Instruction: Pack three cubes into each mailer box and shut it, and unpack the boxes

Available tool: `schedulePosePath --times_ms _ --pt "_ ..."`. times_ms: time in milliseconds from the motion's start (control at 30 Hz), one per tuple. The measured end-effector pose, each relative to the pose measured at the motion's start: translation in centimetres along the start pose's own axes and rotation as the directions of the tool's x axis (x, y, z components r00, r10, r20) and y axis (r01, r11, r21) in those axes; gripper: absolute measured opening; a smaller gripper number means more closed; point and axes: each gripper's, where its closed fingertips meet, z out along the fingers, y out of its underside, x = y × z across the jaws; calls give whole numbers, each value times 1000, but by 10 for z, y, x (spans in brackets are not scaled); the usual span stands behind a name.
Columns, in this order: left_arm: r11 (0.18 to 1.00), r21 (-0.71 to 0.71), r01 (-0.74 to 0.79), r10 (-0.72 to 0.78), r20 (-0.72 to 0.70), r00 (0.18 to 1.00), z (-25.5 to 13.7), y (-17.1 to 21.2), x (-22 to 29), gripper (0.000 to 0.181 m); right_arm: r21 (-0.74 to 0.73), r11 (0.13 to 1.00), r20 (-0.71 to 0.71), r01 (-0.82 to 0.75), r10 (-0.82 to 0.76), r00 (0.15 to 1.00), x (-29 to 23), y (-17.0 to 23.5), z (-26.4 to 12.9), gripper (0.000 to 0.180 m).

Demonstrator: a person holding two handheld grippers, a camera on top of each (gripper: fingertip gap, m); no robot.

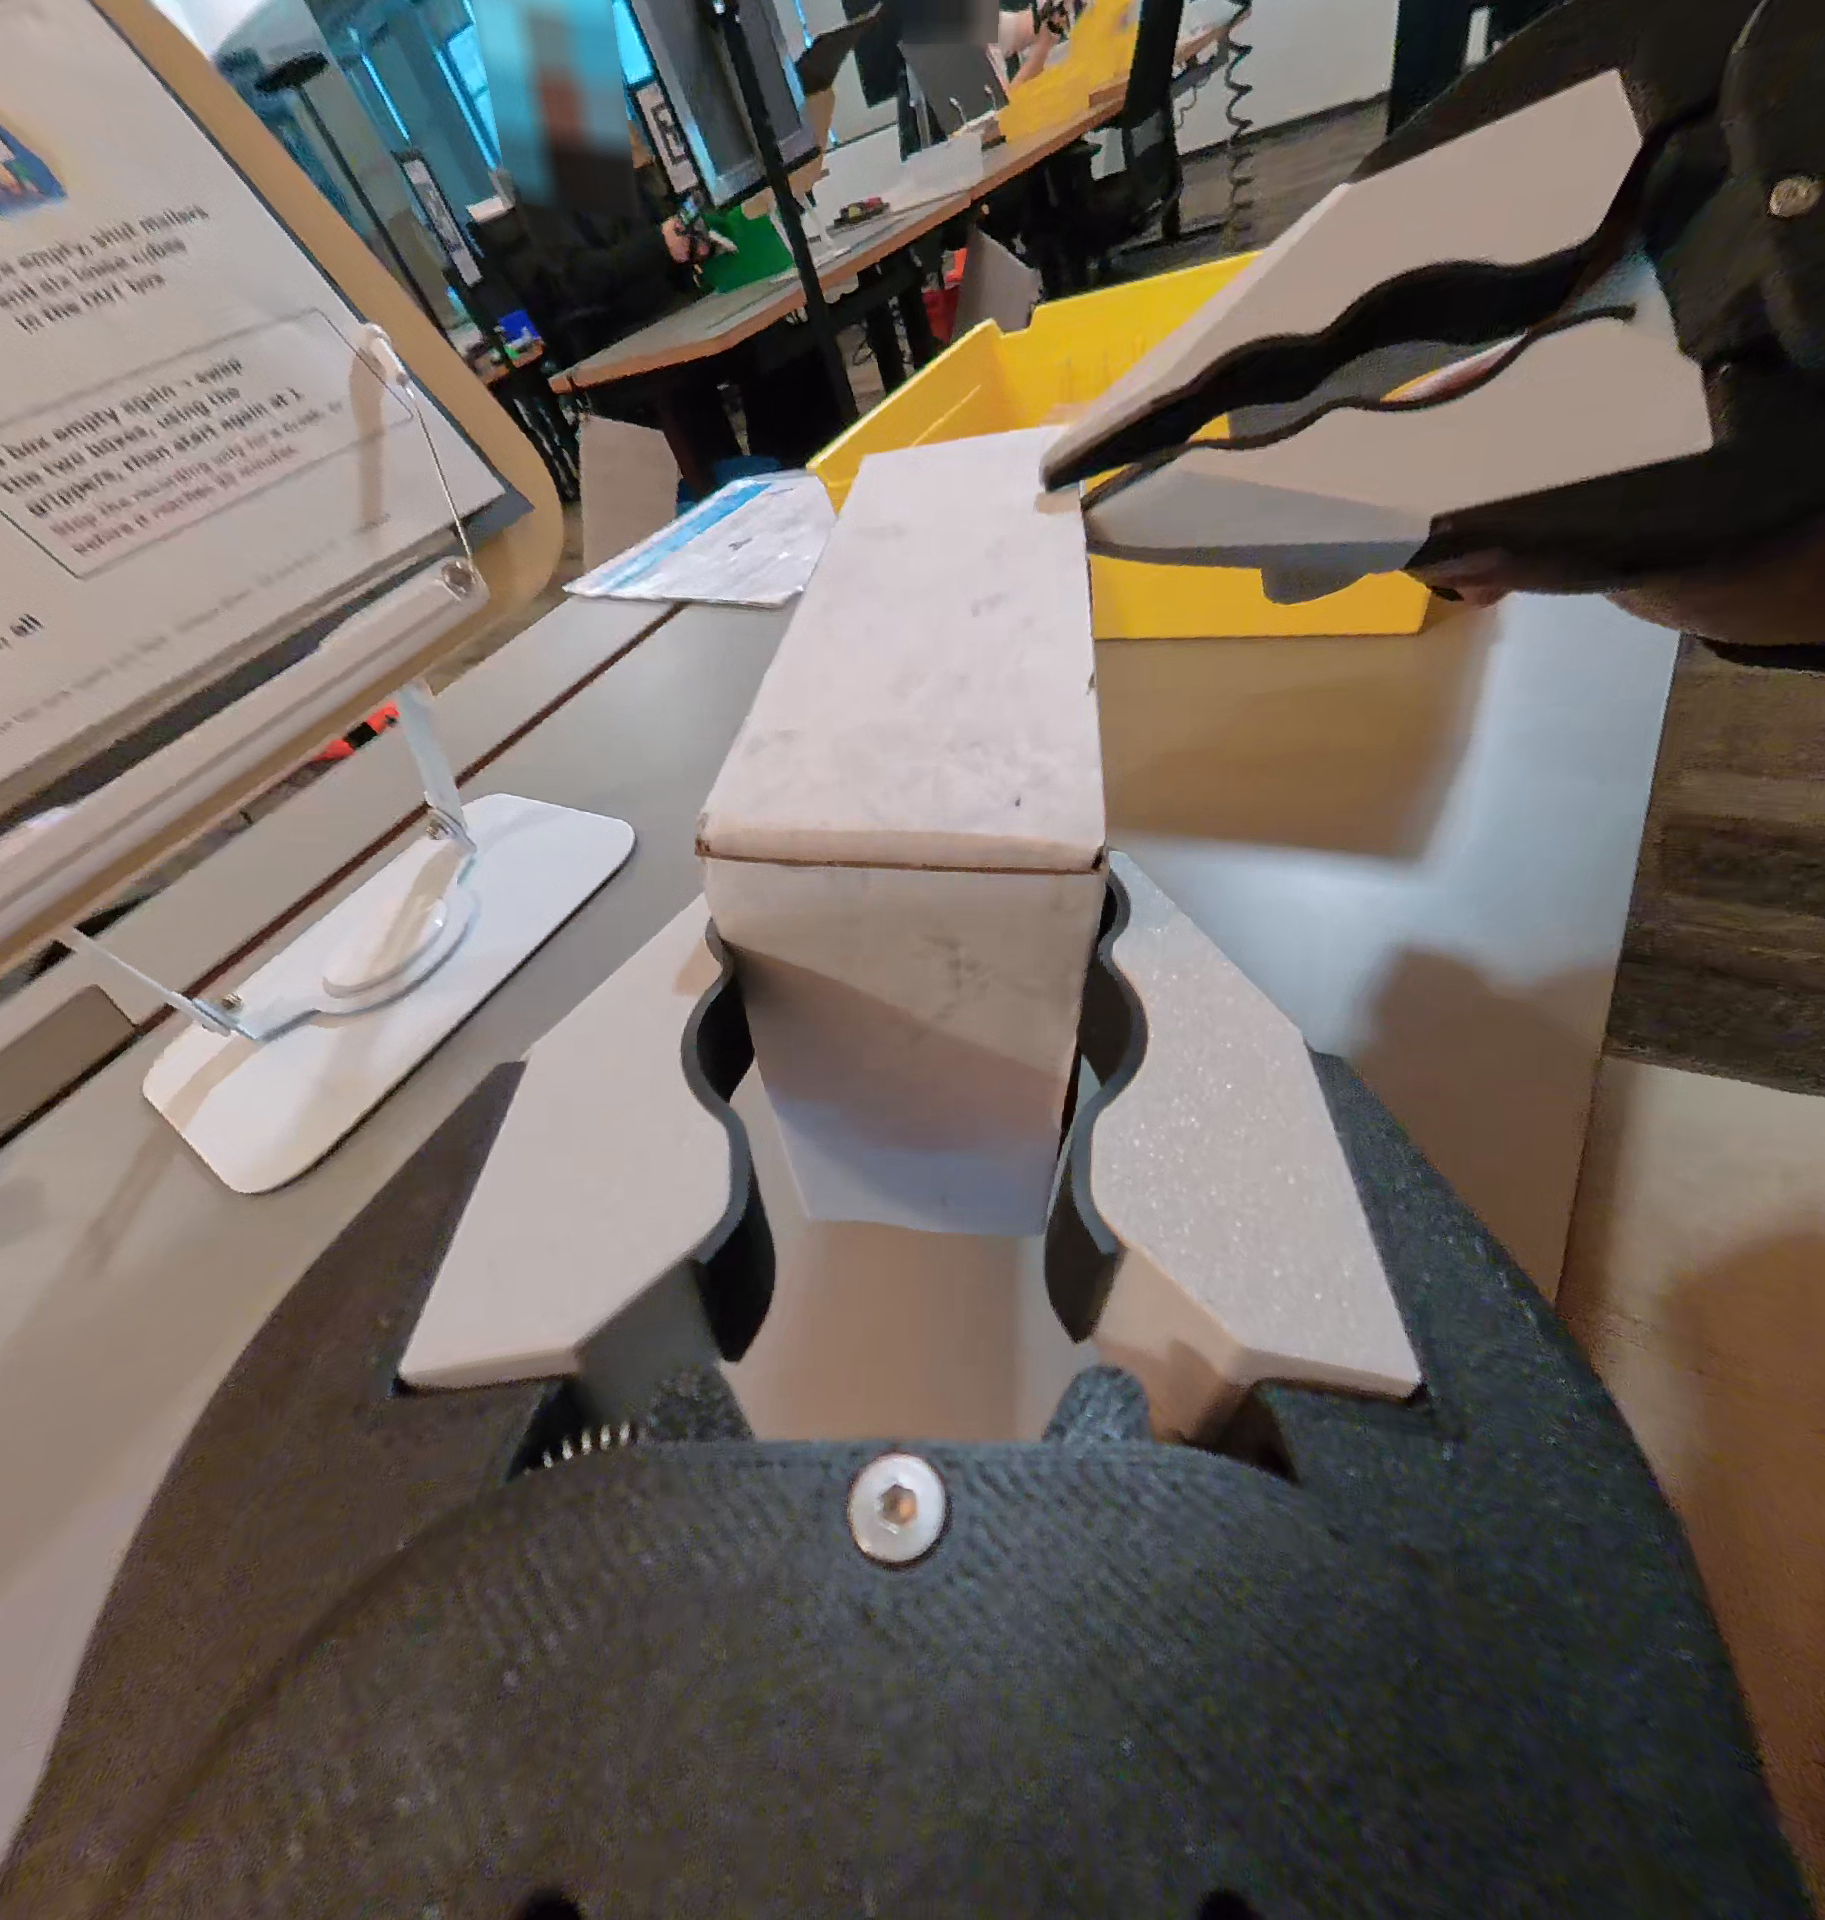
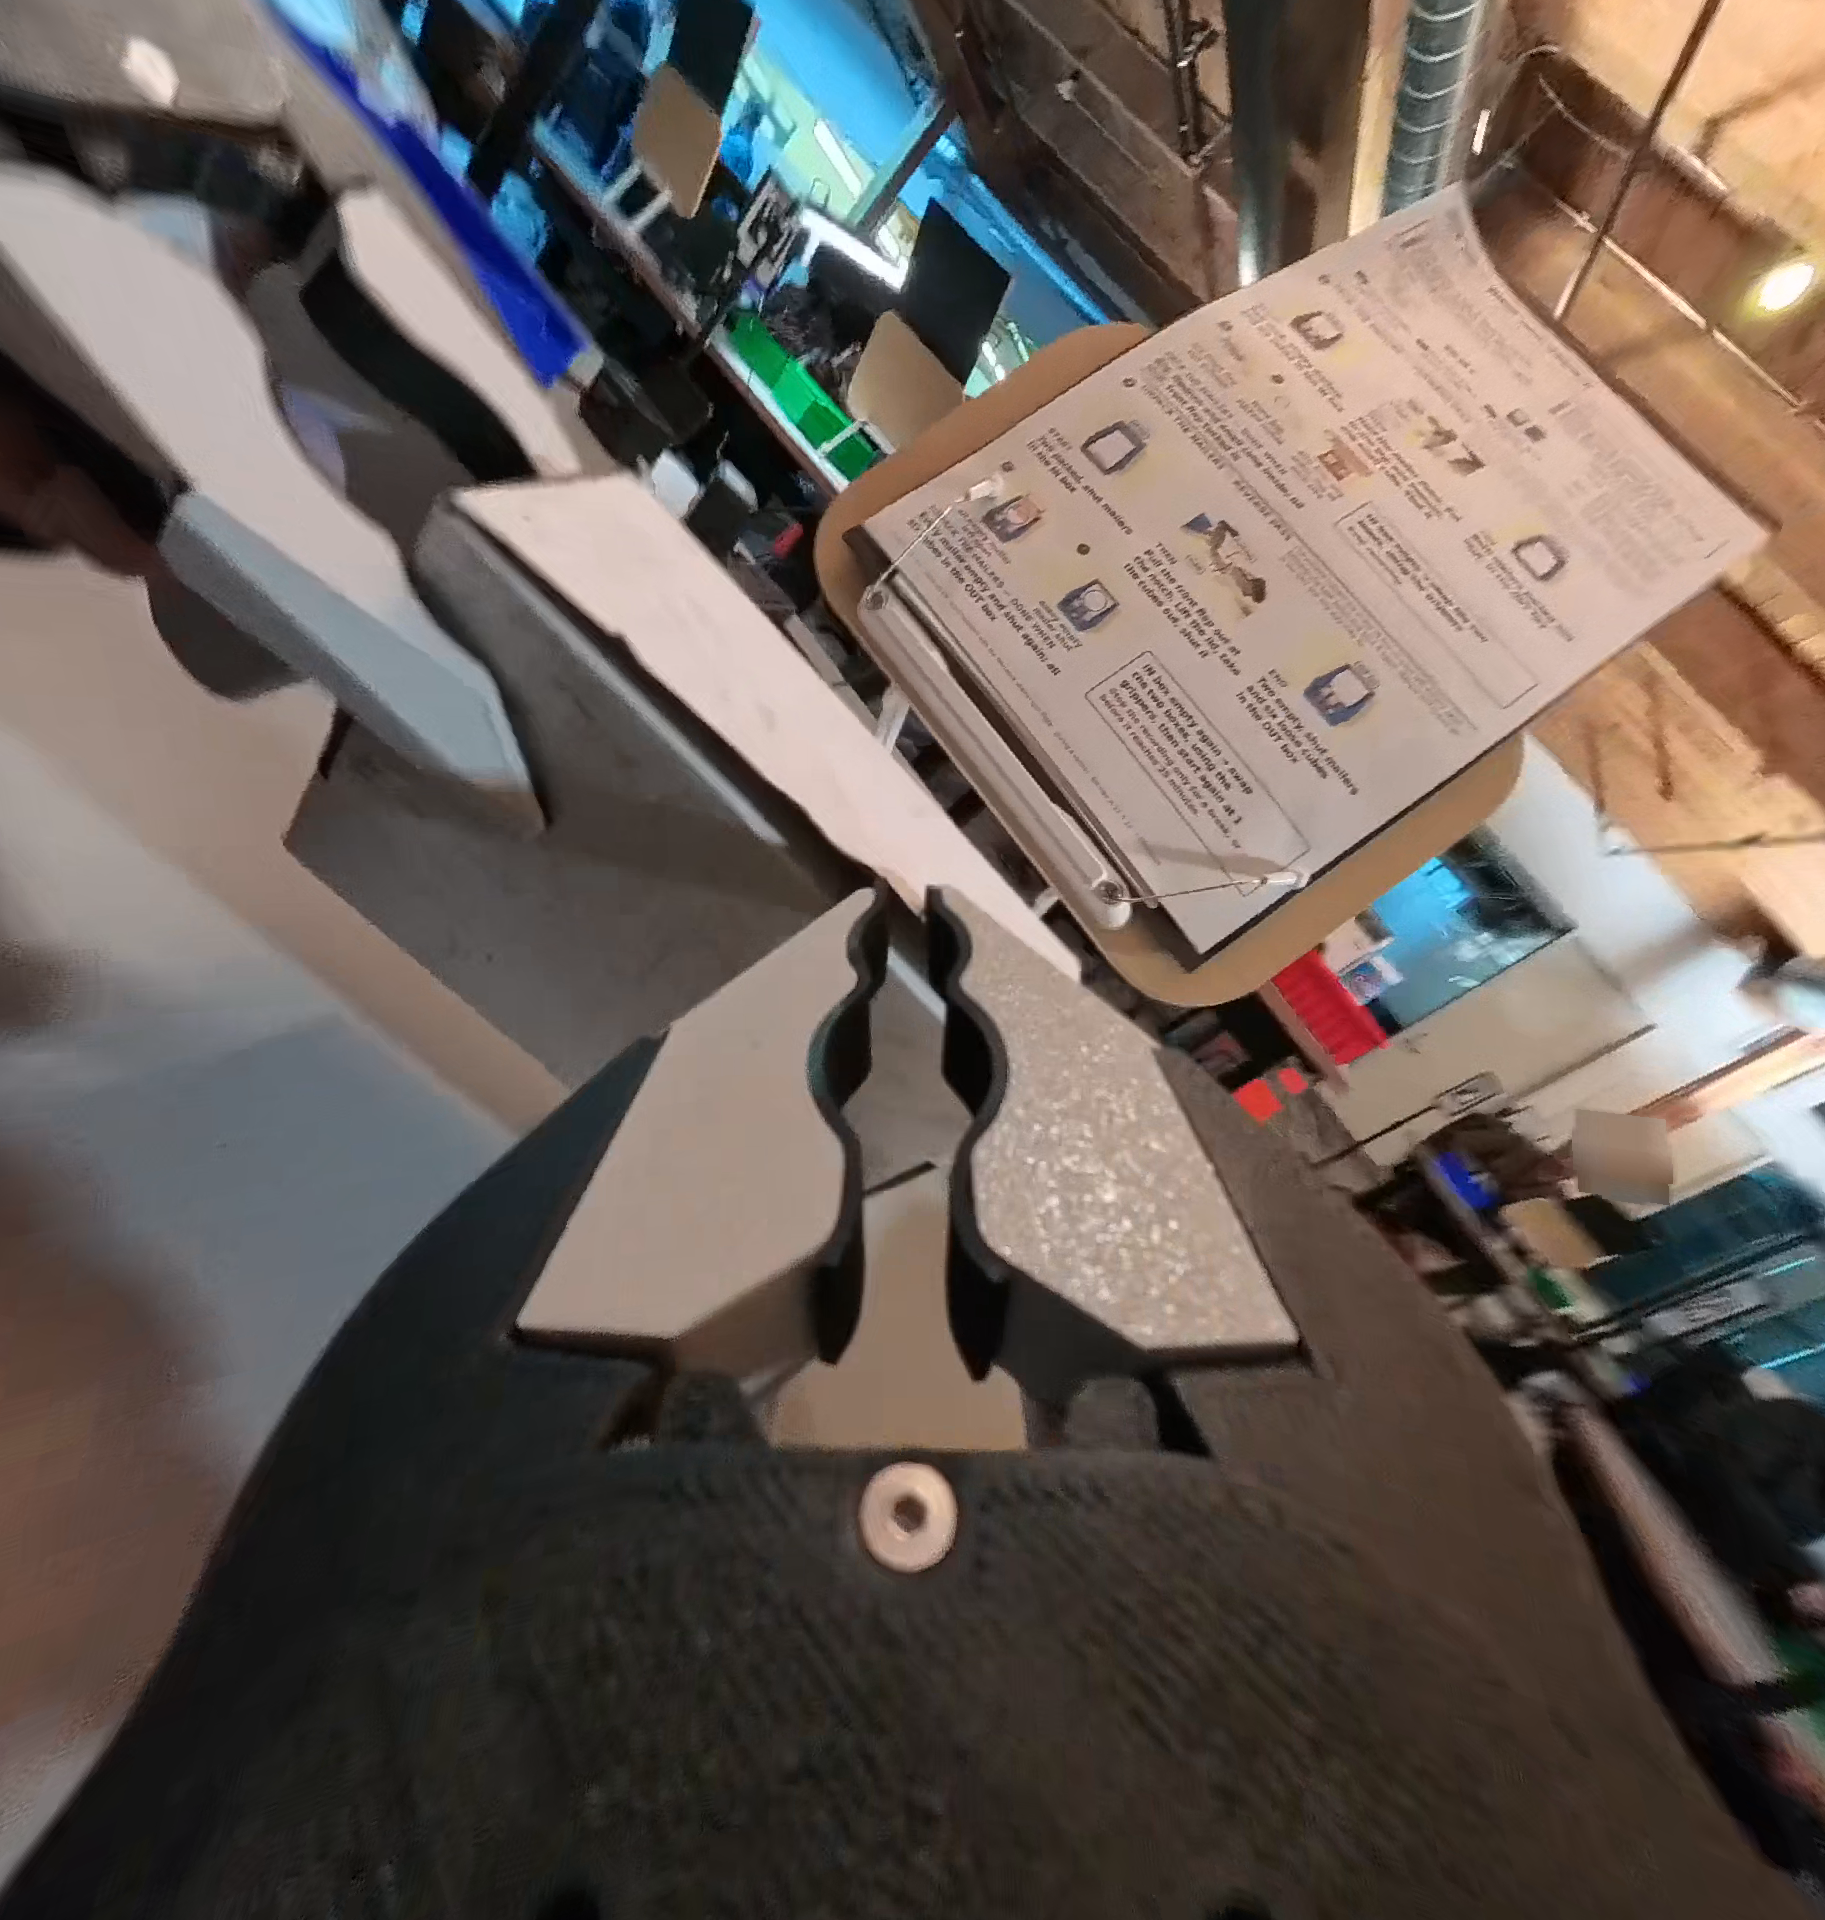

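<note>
Gripping the near end of the shut white mailer box (image 1: pixel 918 790), the left gripper (image 1: pixel 913 1049) is holding it level above the grey surface (image 1: pixel 1282 748). Right gripper (image 1: pixel 1069 488), rolled sideways, is nearly clenched at the box's far top corner, beside the yellow bin (image 1: pixel 1001 384).

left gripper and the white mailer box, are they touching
Touching. The left wrist view shows the left gripper with a finger pressed on each side of the near end of the mailer box, no gap visible.
</note>
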Motion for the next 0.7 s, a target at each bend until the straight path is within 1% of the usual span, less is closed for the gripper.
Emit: schedulePosePath --times_ms 33,100,133,167,267,333,400,467,533,567,633,700 --pt "1000 -10 3 -3 -5 1000 0 3 0 63 -17 996 -6 84 -84 996 -3 2 0 5" --pt "1000 -18 -17 17 -3 1000 1 6 1 63 -11 963 -58 270 -270 961 -6 0 -1 5" --pt "1000 -16 -10 10 -9 1000 1 5 2 63 -7 943 -75 333 -333 940 -8 -2 -2 5" --pt "1000 -15 1 -2 -14 1000 1 4 2 63 -9 931 -83 364 -364 928 -8 -3 -3 5" --pt "1000 -28 5 -6 -28 1000 2 8 4 63 -9 934 -45 358 -358 933 -11 -1 -4 5" --pt "998 -53 -28 26 -35 999 2 13 5 63 -29 917 -28 399 -399 916 -13 4 -4 17" --pt "991 -92 -97 93 -47 995 3 21 8 63 -48 875 4 481 -481 876 -21 8 -2 28" --pt "984 -99 -147 143 -44 989 4 23 9 63 -51 838 8 544 -544 839 -27 8 -2 19" --pt "985 -99 -140 135 -53 989 3 22 11 63 -56 823 30 565 -564 825 -31 10 -1 6" --pt "985 -98 -144 139 -53 989 3 21 11 63 -59 825 40 562 -560 827 -33 11 0 2" --pt "985 -98 -141 137 -48 989 4 22 12 63 -68 838 41 541 -539 841 -32 12 1 1" --pt "986 -97 -137 132 -51 990 4 21 13 63 -68 875 34 480 -479 877 -29 12 1 1"
